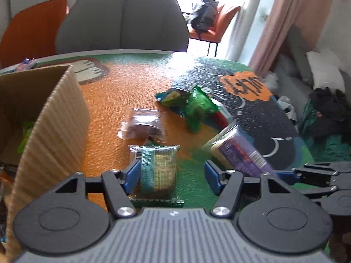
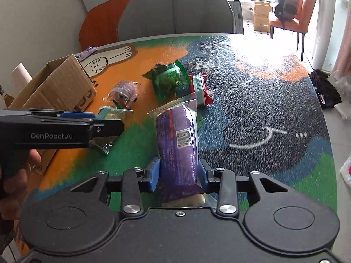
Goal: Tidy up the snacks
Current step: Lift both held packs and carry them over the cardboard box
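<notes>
My left gripper (image 1: 172,175) is open around a teal cracker packet (image 1: 158,171) that lies on the table; its left pad is at the packet's side and the right pad stands apart. It also shows in the right wrist view (image 2: 111,115). My right gripper (image 2: 177,174) is shut on a purple snack packet (image 2: 177,140), seen tilted in the left wrist view (image 1: 237,151). A cardboard box (image 1: 50,118) stands at the left, with a green packet inside. A clear packet with a dark snack (image 1: 143,123), a green packet (image 1: 197,109) and a red packet (image 2: 200,87) lie further out.
The table has a colourful cartoon mat (image 2: 252,100). A grey chair (image 1: 122,19) and an orange chair (image 1: 30,30) stand behind its far edge. A small pink-blue packet (image 2: 86,52) lies beyond the box. Clothes and bags lie on the floor at the right.
</notes>
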Motion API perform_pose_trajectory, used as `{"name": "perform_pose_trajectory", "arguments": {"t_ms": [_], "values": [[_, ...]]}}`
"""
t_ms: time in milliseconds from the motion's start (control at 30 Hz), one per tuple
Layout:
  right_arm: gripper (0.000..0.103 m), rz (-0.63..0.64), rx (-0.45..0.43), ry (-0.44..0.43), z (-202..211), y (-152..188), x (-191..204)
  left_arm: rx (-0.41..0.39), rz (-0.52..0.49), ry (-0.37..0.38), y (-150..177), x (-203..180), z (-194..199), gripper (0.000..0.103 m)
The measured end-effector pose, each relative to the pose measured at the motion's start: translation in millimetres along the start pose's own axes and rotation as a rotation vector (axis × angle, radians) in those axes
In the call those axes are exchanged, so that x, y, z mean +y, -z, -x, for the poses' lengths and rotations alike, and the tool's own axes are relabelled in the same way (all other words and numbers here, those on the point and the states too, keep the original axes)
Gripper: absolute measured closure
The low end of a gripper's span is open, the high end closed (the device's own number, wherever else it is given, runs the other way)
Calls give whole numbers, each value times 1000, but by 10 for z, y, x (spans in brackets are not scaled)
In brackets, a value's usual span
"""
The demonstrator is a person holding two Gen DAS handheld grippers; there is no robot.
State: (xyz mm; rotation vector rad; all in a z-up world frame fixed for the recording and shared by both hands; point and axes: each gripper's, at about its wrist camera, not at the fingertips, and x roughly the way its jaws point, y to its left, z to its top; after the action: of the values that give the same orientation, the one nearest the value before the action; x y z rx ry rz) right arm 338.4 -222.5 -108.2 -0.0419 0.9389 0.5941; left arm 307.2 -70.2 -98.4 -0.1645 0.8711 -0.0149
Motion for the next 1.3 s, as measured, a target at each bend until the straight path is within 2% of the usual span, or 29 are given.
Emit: {"name": "perform_pose_trajectory", "arguments": {"t_ms": [133, 200, 467, 567, 633, 667, 700, 800, 1033, 1300], "values": [[66, -12, -4, 4, 26, 17, 13, -31, -17, -27, 2, -40, 67, 41], [61, -6, -14, 2, 39, 20, 46, -46, -45, -61, 2, -71, 83, 41], [60, 1, -21, 22, 21, 27, 78, 27, -23, -109, 70, -16, -137, 41], [58, 17, -19, 42, 6, 33, 122, 38, -25, -124, 110, -17, -167, 45], [58, 38, -17, 64, -20, 42, 171, 38, -32, -138, 116, -29, -158, 54], [58, 48, -18, 74, -36, 49, 194, 36, -25, -137, 111, -21, -152, 56], [65, 63, -25, 89, -46, 57, 220, 39, -10, -128, 106, -2, -144, 56], [71, 67, -37, 101, -40, 60, 228, 26, -8, -118, 98, 4, -80, 56], [73, 5, -84, 83, 71, 38, 180, -14, -10, -78, 55, 14, 150, 56], [73, 4, -144, 36, 265, -98, 335, -64, 5, -50, -21, 77, 384, 56]]}}
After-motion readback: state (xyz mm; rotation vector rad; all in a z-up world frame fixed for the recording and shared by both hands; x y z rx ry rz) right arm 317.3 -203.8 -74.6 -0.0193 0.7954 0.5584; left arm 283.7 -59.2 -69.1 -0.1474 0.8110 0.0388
